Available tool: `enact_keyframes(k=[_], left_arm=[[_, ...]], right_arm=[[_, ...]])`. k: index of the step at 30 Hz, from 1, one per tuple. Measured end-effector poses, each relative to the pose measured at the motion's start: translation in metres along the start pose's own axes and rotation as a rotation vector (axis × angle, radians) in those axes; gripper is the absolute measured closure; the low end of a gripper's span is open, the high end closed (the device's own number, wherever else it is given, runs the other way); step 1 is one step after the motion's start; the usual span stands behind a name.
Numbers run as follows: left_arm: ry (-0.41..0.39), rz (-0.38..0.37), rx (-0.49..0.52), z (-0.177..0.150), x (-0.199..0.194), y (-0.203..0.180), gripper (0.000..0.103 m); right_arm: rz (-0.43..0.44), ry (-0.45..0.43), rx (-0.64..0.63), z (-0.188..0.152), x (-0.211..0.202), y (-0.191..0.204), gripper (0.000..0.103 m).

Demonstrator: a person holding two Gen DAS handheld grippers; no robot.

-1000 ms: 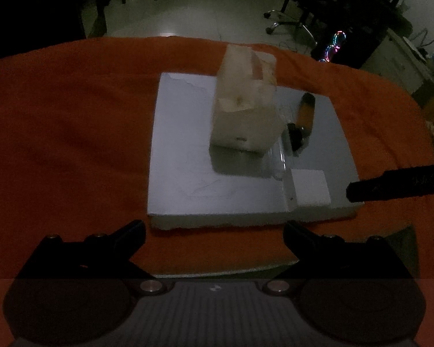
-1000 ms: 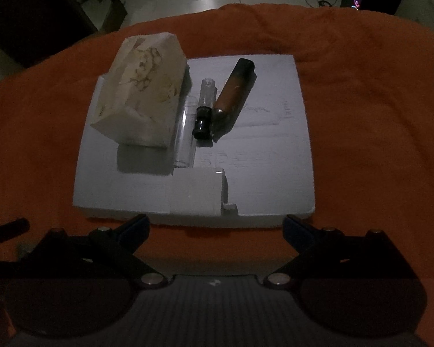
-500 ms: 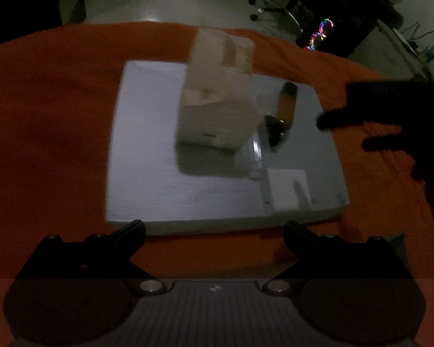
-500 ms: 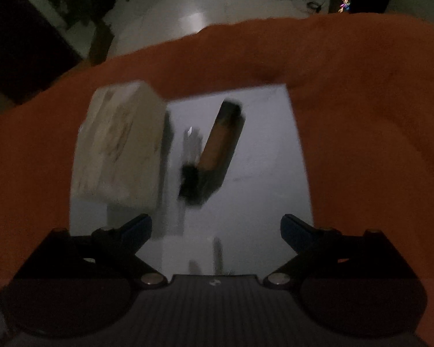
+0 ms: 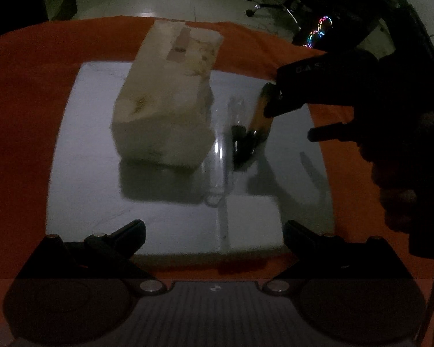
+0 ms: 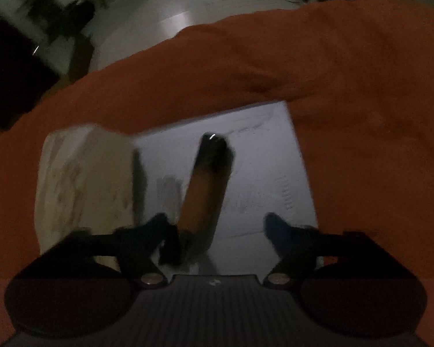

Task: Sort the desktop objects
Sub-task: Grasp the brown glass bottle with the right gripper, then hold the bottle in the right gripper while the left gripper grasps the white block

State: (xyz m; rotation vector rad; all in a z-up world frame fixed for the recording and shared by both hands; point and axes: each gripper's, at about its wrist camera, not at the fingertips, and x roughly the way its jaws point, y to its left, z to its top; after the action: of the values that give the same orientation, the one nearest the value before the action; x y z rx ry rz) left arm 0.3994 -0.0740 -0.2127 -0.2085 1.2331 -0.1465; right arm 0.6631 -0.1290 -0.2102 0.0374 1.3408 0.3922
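the amber bottle lies flat on the white board, which rests on the orange cloth. in the right wrist view its long axis runs from near to far, with a small lean to the right at the far end, where its dark end is. its near end sits between the 2 fingers of the right gripper, closer to the left finger than to the right one. so the bottle's length lies along the pointing line of the tongs and the fingers stand on its 2 long sides, which i judge is the good way to take it.

the jaws of the right gripper are closing, about half open, with the bottle between them; the pads do not seem to press it yet, but blur makes this unsure.

the left gripper hangs wide open and empty over the near edge of the board. the beige paper bag stands far and left of it, and a clear tube lies between bag and bottle. the right hand is clearly the nearer one to the bottle.
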Motion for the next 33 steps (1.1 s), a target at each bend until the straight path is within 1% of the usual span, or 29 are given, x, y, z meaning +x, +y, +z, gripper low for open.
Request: enact_keyframes(k=[2, 6, 9, 11, 12, 13, 14, 15, 16, 18, 22, 26, 29, 33], left_arm=[[0.008, 0.000, 0.004, 0.002, 0.009, -0.006, 0.000], [0.014, 0.022, 0.016, 0.004, 0.022, -0.014, 0.000], [-0.002, 0.076, 0.015, 0.005, 0.027, -0.016, 0.000], [-0.002, 0.087, 0.015, 0.008, 0.030, -0.018, 0.000], [0.004, 0.087, 0.012, 0.008, 0.032, -0.019, 0.000], [0.012, 0.087, 0.007, 0.009, 0.034, -0.020, 0.000], [0.018, 0.081, 0.004, 0.009, 0.035, -0.021, 0.000], [0.024, 0.075, 0.001, 0.009, 0.037, -0.022, 0.000], [0.029, 0.074, 0.002, 0.009, 0.038, -0.024, 0.000], [0.042, 0.079, 0.004, 0.010, 0.040, -0.027, 0.000], [0.046, 0.062, -0.040, 0.009, 0.040, -0.029, 0.000], [0.031, 0.084, -0.029, 0.009, 0.043, -0.034, 0.000], [0.053, 0.077, -0.038, 0.009, 0.048, -0.036, 0.000], [0.055, 0.090, -0.024, 0.010, 0.052, -0.039, 0.001]], right_arm=[[-0.015, 0.002, 0.006, 0.009, 0.005, -0.002, 0.032], [-0.003, 0.016, 0.014, 0.020, 0.015, -0.004, 0.035], [0.005, 0.034, -0.003, 0.023, 0.023, -0.001, 0.038], [0.006, 0.039, -0.011, 0.024, 0.026, 0.000, 0.042], [0.016, 0.043, -0.018, 0.024, 0.028, 0.002, 0.047], [0.025, 0.051, -0.026, 0.025, 0.030, 0.002, 0.054], [0.027, 0.053, -0.035, 0.024, 0.030, 0.003, 0.058], [0.029, 0.055, -0.045, 0.024, 0.031, 0.004, 0.066], [0.025, 0.054, -0.063, 0.023, 0.031, 0.006, 0.072], [0.000, 0.041, -0.105, 0.019, 0.030, 0.008, 0.073], [-0.017, 0.042, -0.152, 0.011, 0.027, 0.004, 0.074], [-0.027, 0.058, -0.197, -0.003, 0.021, -0.005, 0.074], [-0.030, 0.065, -0.225, -0.013, 0.017, -0.013, 0.074], [-0.032, 0.079, -0.262, -0.032, 0.010, -0.024, 0.074]])
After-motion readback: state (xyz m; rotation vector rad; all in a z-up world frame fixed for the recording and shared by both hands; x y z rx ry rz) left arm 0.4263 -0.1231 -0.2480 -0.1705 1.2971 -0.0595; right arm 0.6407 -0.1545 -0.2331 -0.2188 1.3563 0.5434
